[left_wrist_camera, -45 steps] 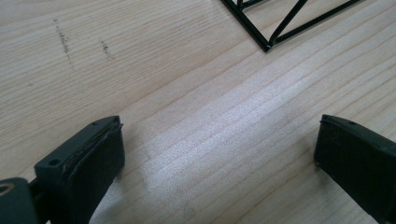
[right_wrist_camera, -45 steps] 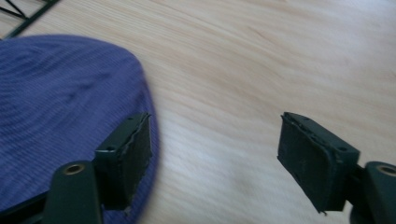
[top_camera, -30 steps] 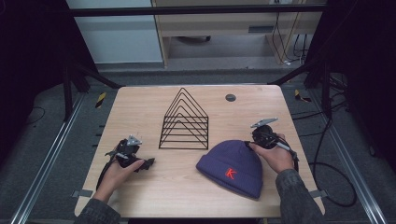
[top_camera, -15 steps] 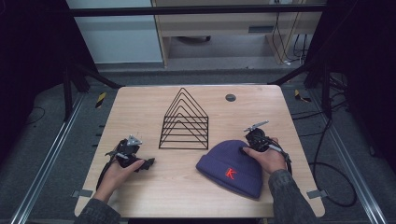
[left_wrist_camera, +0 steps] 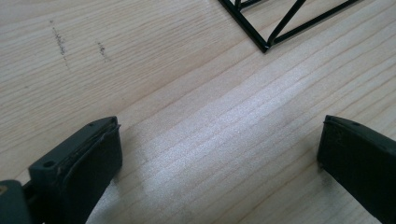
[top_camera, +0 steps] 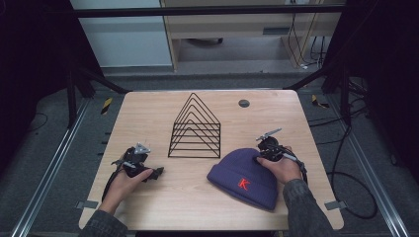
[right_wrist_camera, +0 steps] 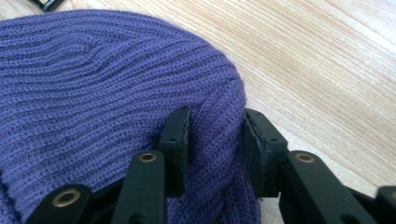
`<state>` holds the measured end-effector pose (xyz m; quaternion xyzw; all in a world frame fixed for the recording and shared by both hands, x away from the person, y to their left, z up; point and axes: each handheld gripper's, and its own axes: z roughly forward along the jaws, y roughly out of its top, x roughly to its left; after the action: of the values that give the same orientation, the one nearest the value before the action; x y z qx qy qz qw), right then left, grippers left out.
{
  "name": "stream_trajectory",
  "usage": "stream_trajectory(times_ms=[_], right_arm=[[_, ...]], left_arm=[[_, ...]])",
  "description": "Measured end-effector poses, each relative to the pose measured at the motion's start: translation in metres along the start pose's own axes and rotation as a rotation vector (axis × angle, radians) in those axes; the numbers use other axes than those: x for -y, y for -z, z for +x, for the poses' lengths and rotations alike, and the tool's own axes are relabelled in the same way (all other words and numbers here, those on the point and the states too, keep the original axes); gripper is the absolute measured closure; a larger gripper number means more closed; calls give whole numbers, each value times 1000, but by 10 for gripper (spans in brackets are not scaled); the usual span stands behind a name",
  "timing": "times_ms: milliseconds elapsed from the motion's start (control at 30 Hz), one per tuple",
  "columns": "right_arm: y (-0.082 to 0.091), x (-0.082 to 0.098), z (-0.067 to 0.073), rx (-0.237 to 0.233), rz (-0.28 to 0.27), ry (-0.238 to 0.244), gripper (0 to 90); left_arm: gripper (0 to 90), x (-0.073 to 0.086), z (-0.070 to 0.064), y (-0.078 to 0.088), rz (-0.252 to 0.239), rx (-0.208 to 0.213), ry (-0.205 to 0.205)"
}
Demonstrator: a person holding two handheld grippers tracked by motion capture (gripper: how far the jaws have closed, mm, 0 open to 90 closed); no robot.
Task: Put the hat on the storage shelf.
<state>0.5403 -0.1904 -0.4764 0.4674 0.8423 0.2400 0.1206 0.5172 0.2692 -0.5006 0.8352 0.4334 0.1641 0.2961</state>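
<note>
A purple knit beanie (top_camera: 242, 177) with a red K lies flat on the wooden table, front right. My right gripper (top_camera: 262, 154) is at the hat's far right edge. In the right gripper view its jaws have just been closing, and a raised fold of the beanie (right_wrist_camera: 93, 84) is pinched between the pads of the right gripper (right_wrist_camera: 215, 126). My left gripper (top_camera: 155, 173) rests on the table at the front left, held by a hand. In the left gripper view the left gripper (left_wrist_camera: 219, 135) stands wide open with bare wood between its jaws.
A black wire rack (top_camera: 195, 128) of nested triangles stands at the table's middle, its corner (left_wrist_camera: 266, 44) just ahead of the left gripper. A small dark disc (top_camera: 243, 103) sits near the far edge. The table (top_camera: 148, 113) is ringed by dark floor and metal rails.
The right gripper has shifted a little left onto the beanie's edge and closed on a fold of its fabric. The left hand and gripper have stayed still.
</note>
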Motion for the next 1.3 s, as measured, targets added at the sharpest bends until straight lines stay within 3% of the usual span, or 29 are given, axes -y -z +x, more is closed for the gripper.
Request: stream_trajectory(times_ms=[200, 500, 567, 633, 700, 867, 967, 1067, 1300], right_arm=[[0, -1, 3, 2, 1, 21, 758], [11, -1, 9, -17, -41, 43, 799], [17, -1, 13, -17, -64, 54, 799], [28, 0, 17, -20, -95, 81, 800], [37, 1, 20, -27, -122, 96, 801], [54, 1, 27, -41, -159, 124, 804], [75, -1, 35, -55, -208, 152, 805], [89, -4, 40, -63, -232, 177, 805], [116, -12, 52, -83, -274, 226, 806]], left_arm=[[0, 0, 0, 0, 4, 0, -1], [9, -2, 0, 0, 11, -6, 0], [22, -3, 1, 2, 15, -4, -8], [27, -2, -1, 3, 9, 8, -81], [34, -3, -2, 4, 9, -1, -85], [42, -3, 0, 7, -1, -20, -68], [53, -3, 2, 9, -6, -20, -53], [73, -2, 6, 10, -2, -25, -27], [76, -2, 9, 13, -22, -38, -7]])
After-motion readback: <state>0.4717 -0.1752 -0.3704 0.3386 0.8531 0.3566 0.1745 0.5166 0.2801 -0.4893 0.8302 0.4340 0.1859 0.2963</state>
